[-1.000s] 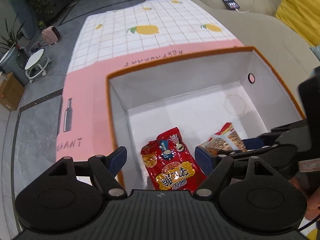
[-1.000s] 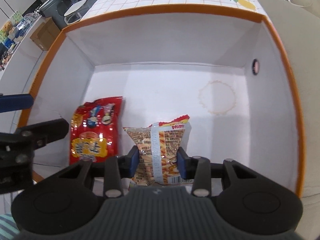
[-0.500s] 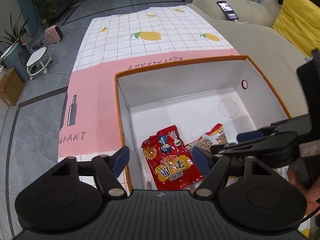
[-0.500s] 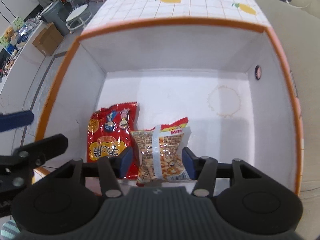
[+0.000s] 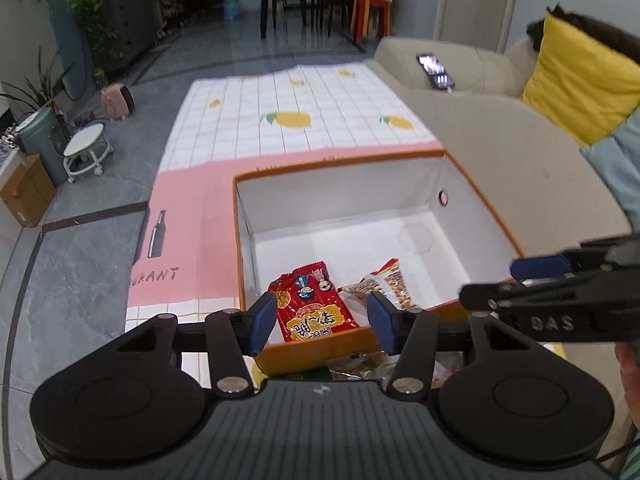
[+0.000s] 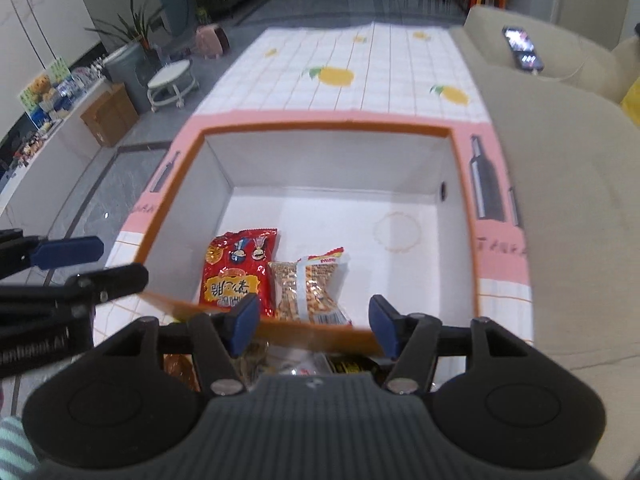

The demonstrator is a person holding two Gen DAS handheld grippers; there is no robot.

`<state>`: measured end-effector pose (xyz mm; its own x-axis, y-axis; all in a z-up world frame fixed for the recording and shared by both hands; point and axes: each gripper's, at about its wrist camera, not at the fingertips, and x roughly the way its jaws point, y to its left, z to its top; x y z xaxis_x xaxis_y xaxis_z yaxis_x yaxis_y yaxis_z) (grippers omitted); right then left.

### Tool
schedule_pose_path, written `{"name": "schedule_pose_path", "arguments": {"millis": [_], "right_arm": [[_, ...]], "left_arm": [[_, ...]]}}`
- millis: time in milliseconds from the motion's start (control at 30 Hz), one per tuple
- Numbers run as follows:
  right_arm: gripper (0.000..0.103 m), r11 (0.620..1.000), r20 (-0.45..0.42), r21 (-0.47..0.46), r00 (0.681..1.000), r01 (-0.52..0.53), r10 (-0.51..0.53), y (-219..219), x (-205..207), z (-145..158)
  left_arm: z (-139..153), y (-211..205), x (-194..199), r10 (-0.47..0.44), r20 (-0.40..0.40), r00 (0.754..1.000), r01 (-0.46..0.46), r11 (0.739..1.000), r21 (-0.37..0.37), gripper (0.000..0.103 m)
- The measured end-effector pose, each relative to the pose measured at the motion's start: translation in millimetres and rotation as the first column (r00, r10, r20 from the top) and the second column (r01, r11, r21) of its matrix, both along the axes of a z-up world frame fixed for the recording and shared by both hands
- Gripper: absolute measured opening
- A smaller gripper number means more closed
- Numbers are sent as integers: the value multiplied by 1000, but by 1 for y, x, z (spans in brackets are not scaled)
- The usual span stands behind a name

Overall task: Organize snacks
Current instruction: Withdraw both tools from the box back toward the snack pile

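An orange-rimmed white box (image 5: pixel 340 172) (image 6: pixel 320 126) stands on the tablecloth. Inside, near its front wall, a red snack bag (image 5: pixel 310 306) (image 6: pixel 238 272) lies flat beside a beige peanut bag (image 5: pixel 390 284) (image 6: pixel 310 290). My left gripper (image 5: pixel 322 322) is open and empty, above the box's near wall. My right gripper (image 6: pixel 312 322) is open and empty, also above the near wall; it shows at the right of the left wrist view (image 5: pixel 532 280). More snack packets (image 6: pixel 280 364) (image 5: pixel 360 364) lie on the table in front of the box, partly hidden.
The table carries a pink and white lemon-print cloth (image 5: pixel 288 120). A beige sofa (image 5: pixel 500 140) runs along the right, with a phone (image 5: pixel 434 70) and a yellow cushion (image 5: pixel 580 76). On the floor at left are a white stool (image 5: pixel 86 148) and a cardboard box (image 5: pixel 24 192).
The right gripper let go of the peanut bag, which now lies in the box. Both grippers drew back and up from inside the box to its near wall.
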<state>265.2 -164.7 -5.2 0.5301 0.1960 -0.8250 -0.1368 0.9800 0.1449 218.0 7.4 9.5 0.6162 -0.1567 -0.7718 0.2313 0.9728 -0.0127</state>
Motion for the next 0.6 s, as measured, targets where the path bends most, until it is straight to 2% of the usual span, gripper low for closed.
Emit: {"name": "schedule_pose_path", "arguments": {"millis": [133,200,267,367,500,600], "right_arm": [[63,1000,56,1,998,19,-19,-11,-40,8],[63,1000,84,-3,996,31,-31,-15,-60,7],[63,999,107,3,993,40,-41,-19,-81,5],[68,998,135,0,989,56,-55,-24,-108,0],[68,996,194,-42,979,79,-69,-29,-143,-11],[69,993,218,-66,973,94,-77,-33,-164,-20]], "left_arm": [[10,-3,-28,19,64,998,-20,1000,12,54],[14,-7,-45,22,116,993,-27,999,34,54],[15,-9,-61,24,139,990,-26,999,18,53],[10,-11,-79,34,142,989,-32,999,-19,45],[-5,-13,-99,75,123,989,-70,996,-46,43],[-24,-12,-113,99,77,992,-91,991,-103,43]]}}
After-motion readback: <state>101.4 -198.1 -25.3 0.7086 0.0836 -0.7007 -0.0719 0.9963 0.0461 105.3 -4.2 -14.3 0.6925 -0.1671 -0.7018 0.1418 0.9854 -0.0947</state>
